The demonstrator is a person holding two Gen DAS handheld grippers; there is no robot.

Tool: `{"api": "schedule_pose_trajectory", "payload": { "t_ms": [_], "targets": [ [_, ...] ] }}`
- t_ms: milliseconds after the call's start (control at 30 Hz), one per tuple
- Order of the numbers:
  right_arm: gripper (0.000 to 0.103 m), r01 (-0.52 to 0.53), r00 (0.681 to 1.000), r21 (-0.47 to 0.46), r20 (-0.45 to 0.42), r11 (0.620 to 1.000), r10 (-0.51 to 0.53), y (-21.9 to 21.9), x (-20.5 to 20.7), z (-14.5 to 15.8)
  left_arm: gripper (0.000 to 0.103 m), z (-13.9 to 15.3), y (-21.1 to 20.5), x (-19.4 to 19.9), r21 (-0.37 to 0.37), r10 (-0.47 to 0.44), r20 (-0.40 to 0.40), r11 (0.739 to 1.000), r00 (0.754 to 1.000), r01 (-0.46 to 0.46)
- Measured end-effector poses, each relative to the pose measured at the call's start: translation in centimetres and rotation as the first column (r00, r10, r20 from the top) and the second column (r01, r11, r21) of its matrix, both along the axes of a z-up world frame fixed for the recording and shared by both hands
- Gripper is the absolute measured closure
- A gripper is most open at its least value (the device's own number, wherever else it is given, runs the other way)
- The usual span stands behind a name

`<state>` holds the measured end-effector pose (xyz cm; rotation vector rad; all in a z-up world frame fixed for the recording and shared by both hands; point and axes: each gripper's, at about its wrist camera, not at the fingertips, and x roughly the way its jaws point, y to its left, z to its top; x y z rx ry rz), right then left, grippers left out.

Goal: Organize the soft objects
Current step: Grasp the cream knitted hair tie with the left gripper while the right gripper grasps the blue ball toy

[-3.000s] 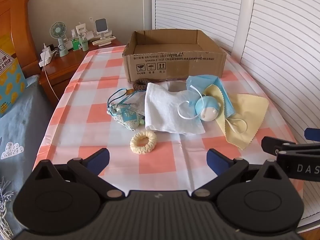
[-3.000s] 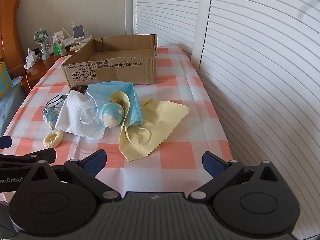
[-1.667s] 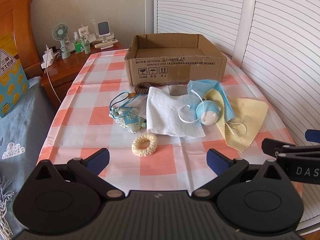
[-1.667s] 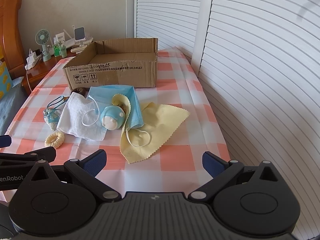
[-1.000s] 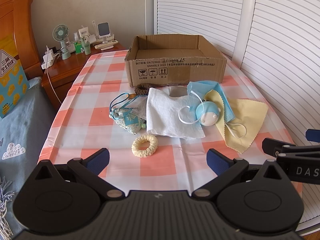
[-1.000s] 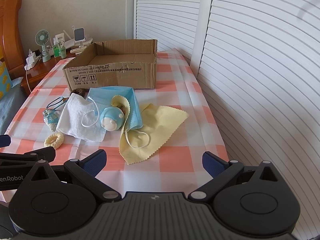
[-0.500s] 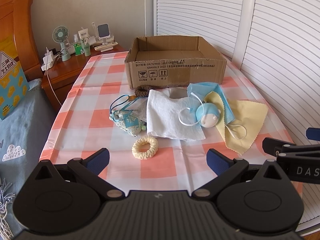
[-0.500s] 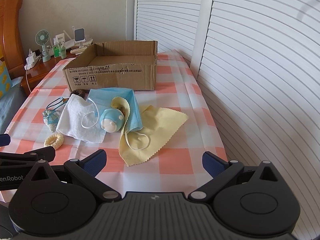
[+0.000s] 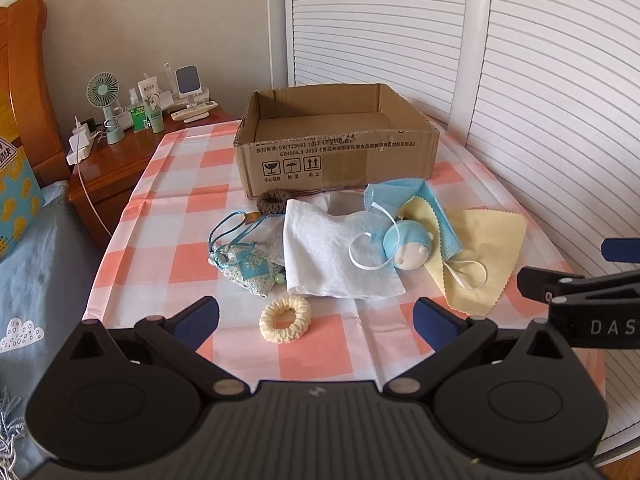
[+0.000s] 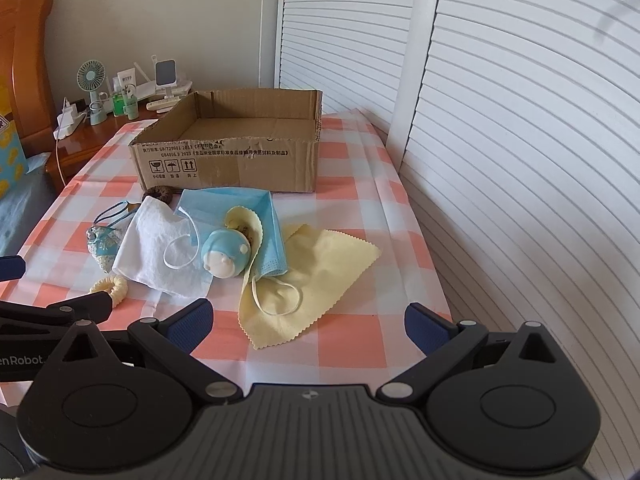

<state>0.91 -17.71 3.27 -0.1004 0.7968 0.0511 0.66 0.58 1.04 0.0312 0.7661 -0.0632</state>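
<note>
A pile of soft things lies on the checked table in front of an empty cardboard box [image 9: 340, 160] [image 10: 228, 160]. It holds a white cloth [image 9: 328, 256] [image 10: 160, 248], a blue face mask [image 9: 404, 196] [image 10: 236, 208], a yellow cloth [image 9: 480, 256] [image 10: 316, 280], a round blue-capped doll head [image 9: 408, 246] [image 10: 226, 256], a patterned pouch [image 9: 248, 270] [image 10: 102, 246], a cream scrunchie [image 9: 285, 319] [image 10: 112, 285] and a brown scrunchie [image 9: 272, 202] [image 10: 158, 192]. My left gripper [image 9: 316, 318] hangs open just short of the cream scrunchie. My right gripper [image 10: 308, 322] is open above the yellow cloth's near corner.
White louvred doors [image 10: 500, 140] run along the table's right side. A wooden nightstand [image 9: 116, 156] with a small fan, bottles and a charger stands at the back left. A bed with a grey cover [image 9: 36, 280] borders the table's left edge.
Both grippers have drawn back and risen a little, so the box's inside shows more. The objects on the table have not moved, and both grippers stay open.
</note>
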Motion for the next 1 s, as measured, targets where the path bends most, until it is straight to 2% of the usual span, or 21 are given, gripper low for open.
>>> {"api": "schedule_pose_trajectory", "payload": {
  "t_ms": [333,500,700,900,1000],
  "targets": [
    [0.000,-0.034,0.999,0.004,0.025,0.999,0.034,-0.2,1.0,-0.3,0.001,-1.2,1.4,0.9,-0.010,-0.043,0.015,0.999,0.999,0.043],
    [0.000,-0.077,0.996,0.013,0.048,0.997,0.076,-0.4,1.4,-0.9,0.001,-3.3,2.4,1.9,-0.006,-0.070,-0.030,0.998,0.997,0.070],
    [0.000,-0.132,0.990,0.000,0.048,0.991,0.132,-0.6,1.9,-2.5,0.001,-6.3,3.6,2.9,-0.041,-0.069,-0.099,0.997,0.993,0.065],
    [0.000,-0.174,0.984,-0.036,0.024,0.984,0.175,-0.8,2.3,-4.4,0.001,-8.0,3.6,3.5,-0.059,-0.088,-0.139,0.995,0.986,0.081],
    [0.000,-0.187,0.982,-0.049,0.019,0.981,0.188,-0.9,2.4,-5.1,0.000,-8.1,3.4,3.3,-0.034,-0.108,-0.120,0.994,0.987,0.105]
  ]
}}
